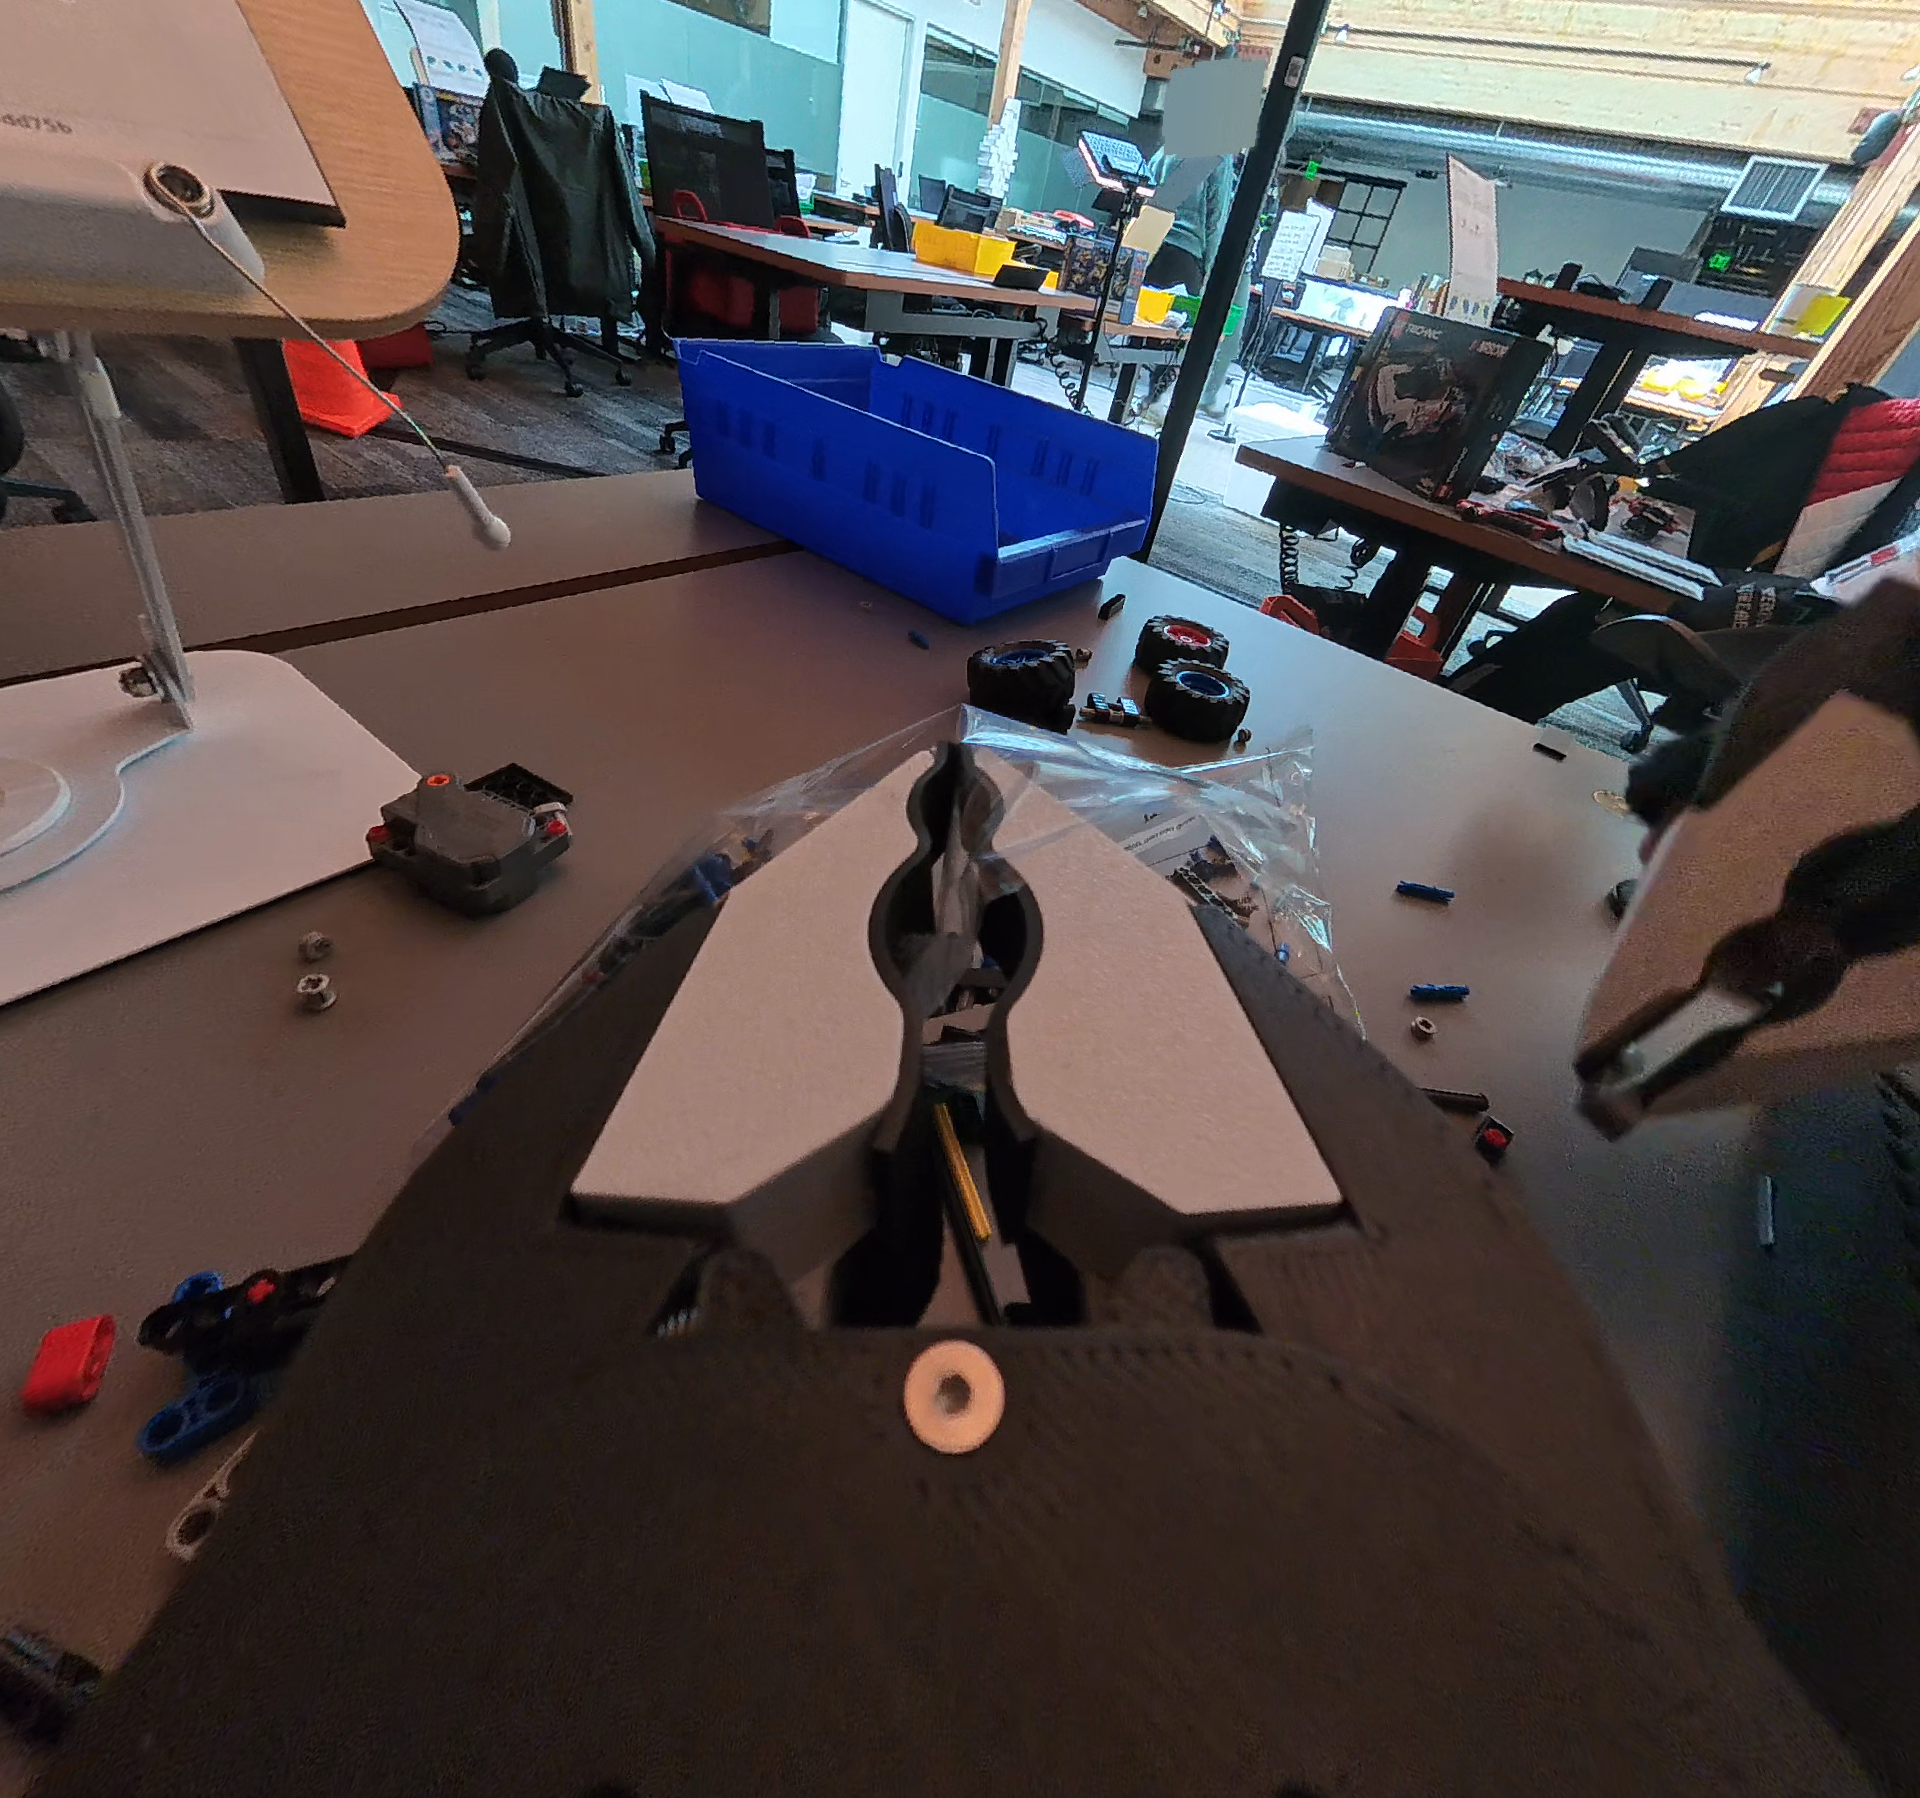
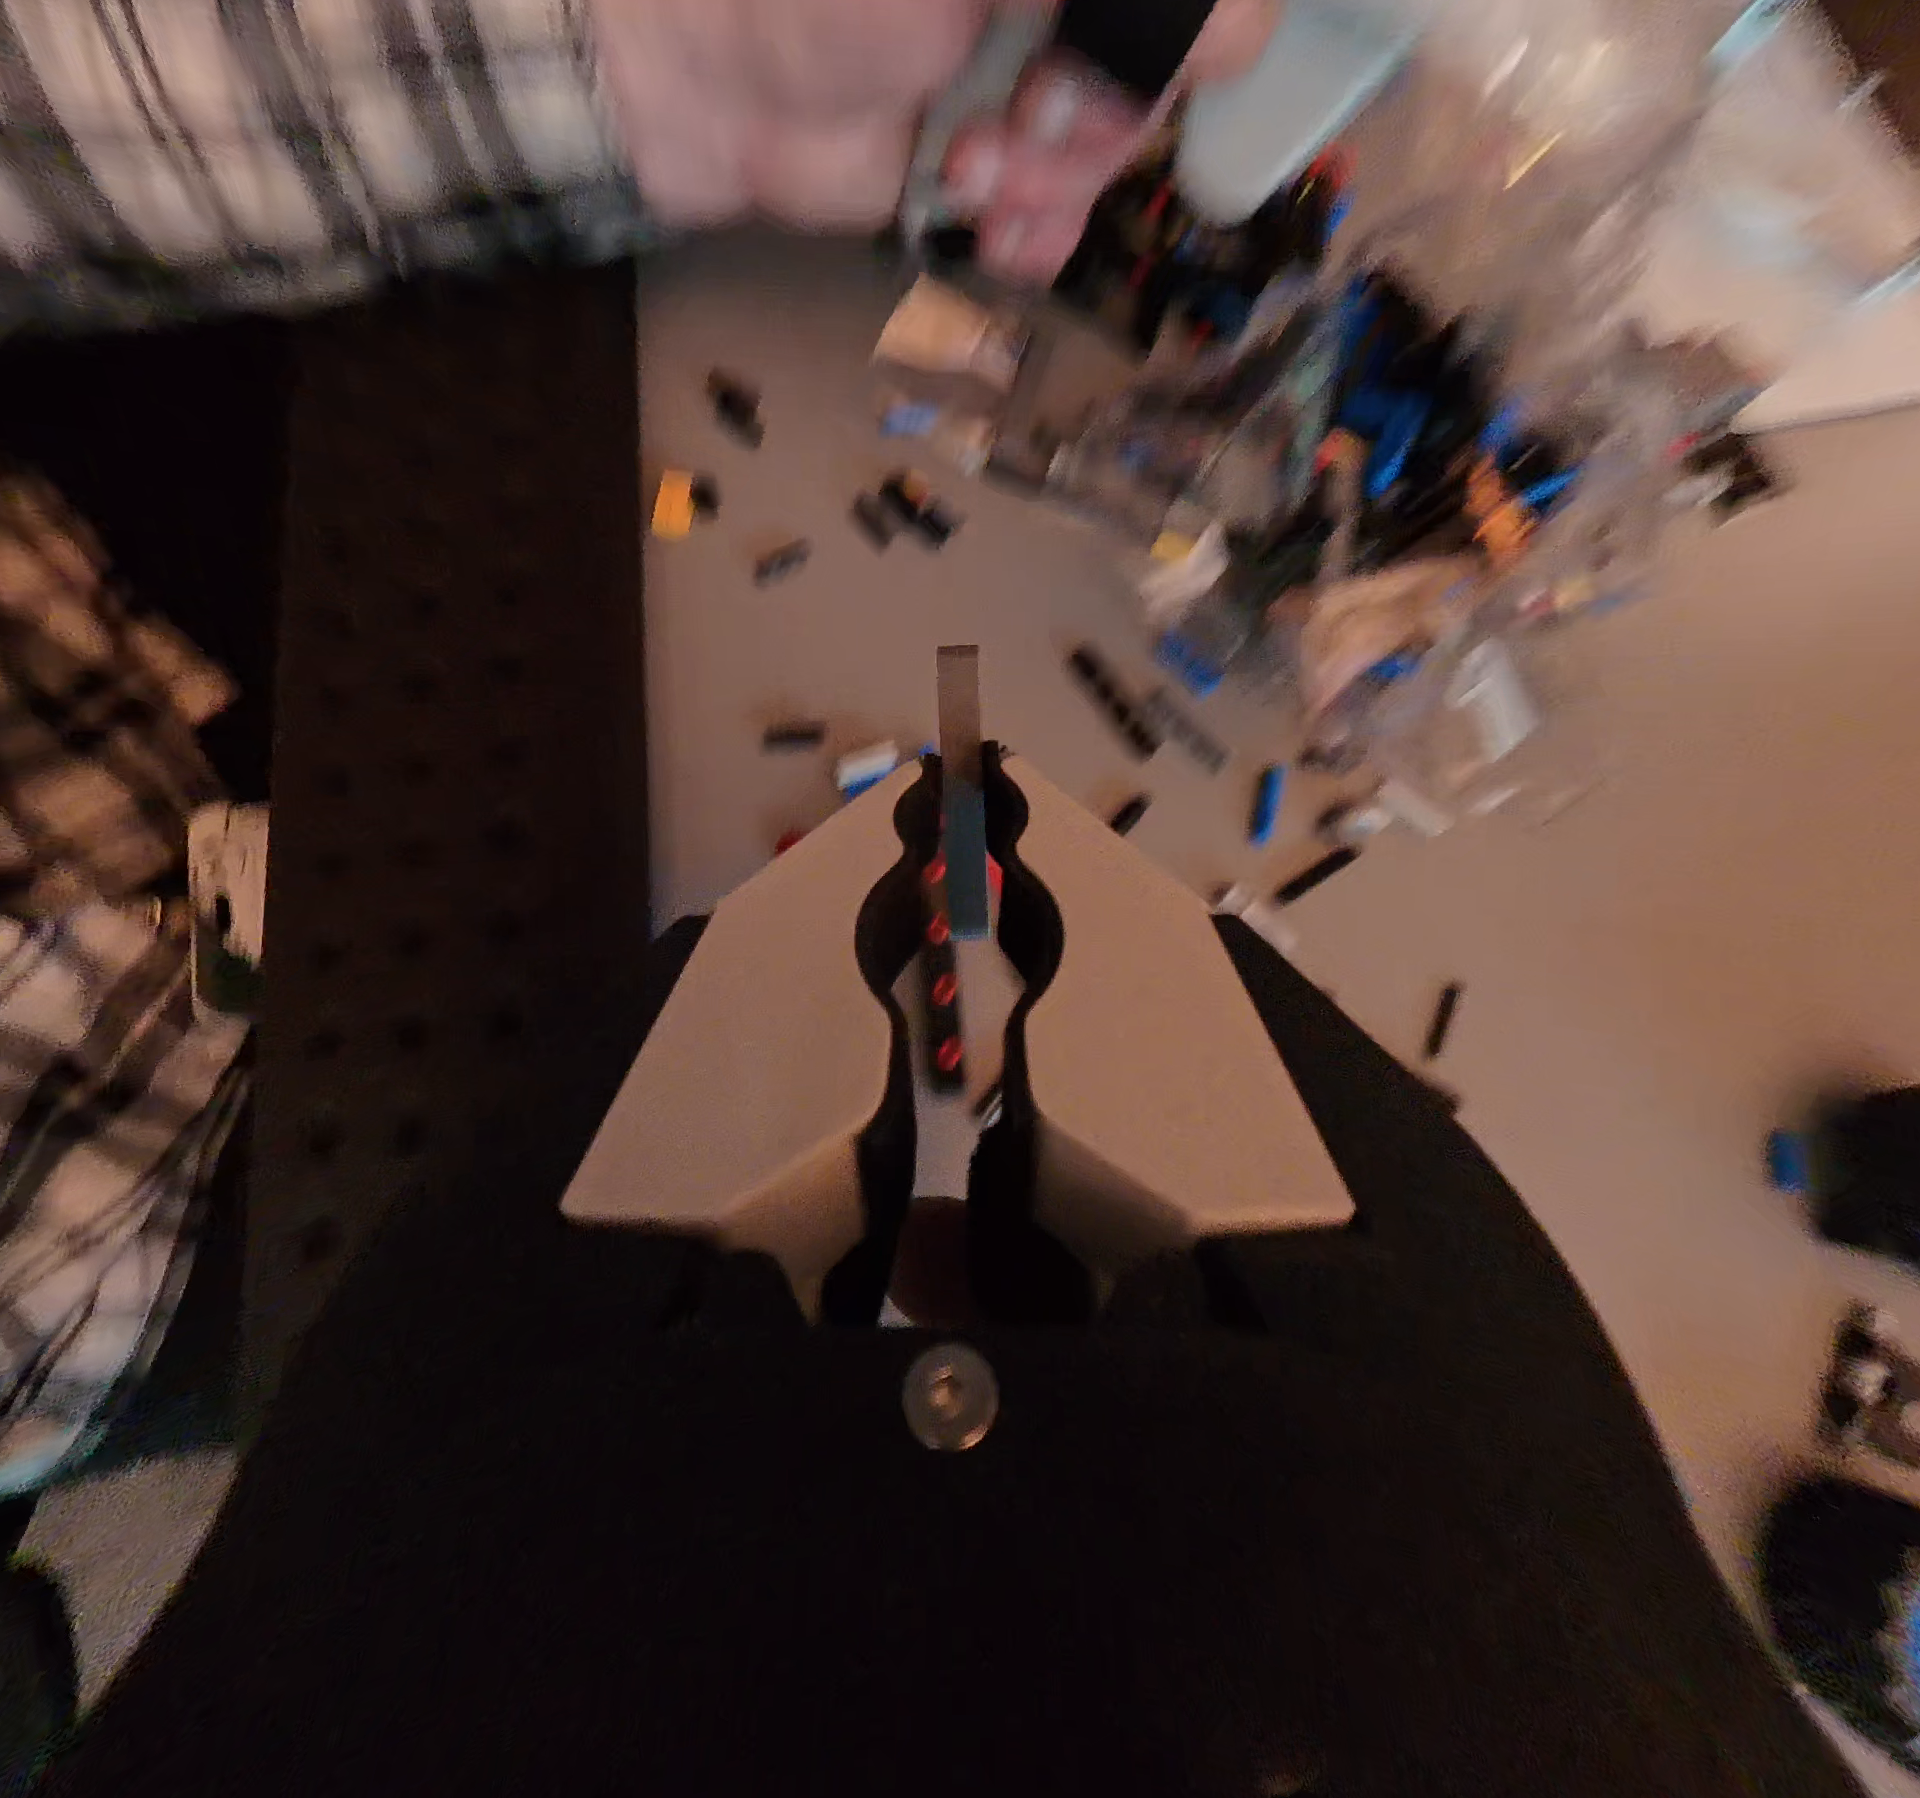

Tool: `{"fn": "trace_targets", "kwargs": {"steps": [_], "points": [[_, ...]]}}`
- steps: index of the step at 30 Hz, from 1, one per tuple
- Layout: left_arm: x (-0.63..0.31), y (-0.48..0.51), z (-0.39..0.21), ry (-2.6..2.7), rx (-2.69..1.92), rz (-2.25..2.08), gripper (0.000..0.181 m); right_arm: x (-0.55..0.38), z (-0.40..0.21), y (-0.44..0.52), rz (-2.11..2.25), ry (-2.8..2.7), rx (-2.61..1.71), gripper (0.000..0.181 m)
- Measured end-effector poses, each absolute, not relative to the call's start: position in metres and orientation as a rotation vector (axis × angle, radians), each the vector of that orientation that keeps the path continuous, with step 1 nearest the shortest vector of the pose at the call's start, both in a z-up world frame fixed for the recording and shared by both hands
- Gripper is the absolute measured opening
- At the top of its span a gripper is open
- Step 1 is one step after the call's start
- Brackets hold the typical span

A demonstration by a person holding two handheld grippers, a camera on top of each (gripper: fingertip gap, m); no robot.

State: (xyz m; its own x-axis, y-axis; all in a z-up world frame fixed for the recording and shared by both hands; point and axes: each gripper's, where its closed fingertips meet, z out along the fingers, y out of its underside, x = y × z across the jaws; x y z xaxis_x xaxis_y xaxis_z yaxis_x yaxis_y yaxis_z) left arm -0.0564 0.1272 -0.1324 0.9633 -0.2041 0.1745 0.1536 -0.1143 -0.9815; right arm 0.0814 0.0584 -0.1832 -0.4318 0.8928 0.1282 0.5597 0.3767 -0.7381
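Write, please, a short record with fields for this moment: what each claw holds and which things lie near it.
left claw: shut on clear plastic bag of small parts
right claw: shut on thin grey strip
surface: grey table
behind the bag: three black wheels, blue bin
left of the bag: grey motor block
loose parts: blue pins, red piece
right wrist view: heavily blurred

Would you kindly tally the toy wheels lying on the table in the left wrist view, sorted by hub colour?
Blue-hub wheels: 2
Red-hub wheel: 1
Total: 3
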Motion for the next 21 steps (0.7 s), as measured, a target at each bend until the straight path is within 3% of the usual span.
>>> {"fn": "trace_targets", "kwargs": {"steps": [4,7,13,21], "points": [[-0.056,0.128,-0.133,0.043,-1.659,-0.302,0.000,0.032,-0.141,0.081,0.859,-1.961,-1.227,0.005],[-0.057,0.128,-0.133,0.040,-1.660,-0.301,0.000,0.000,-0.145,0.100,0.778,-1.965,-1.315,0.036],[-0.057,0.128,-0.131,0.039,-1.653,-0.308,0.000,0.021,-0.121,0.067,0.849,-2.047,-1.078,0.021],[-0.057,0.129,-0.130,0.037,-1.651,-0.306,0.000,0.031,-0.215,-0.018,0.895,-2.528,-0.976,0.027]]}}
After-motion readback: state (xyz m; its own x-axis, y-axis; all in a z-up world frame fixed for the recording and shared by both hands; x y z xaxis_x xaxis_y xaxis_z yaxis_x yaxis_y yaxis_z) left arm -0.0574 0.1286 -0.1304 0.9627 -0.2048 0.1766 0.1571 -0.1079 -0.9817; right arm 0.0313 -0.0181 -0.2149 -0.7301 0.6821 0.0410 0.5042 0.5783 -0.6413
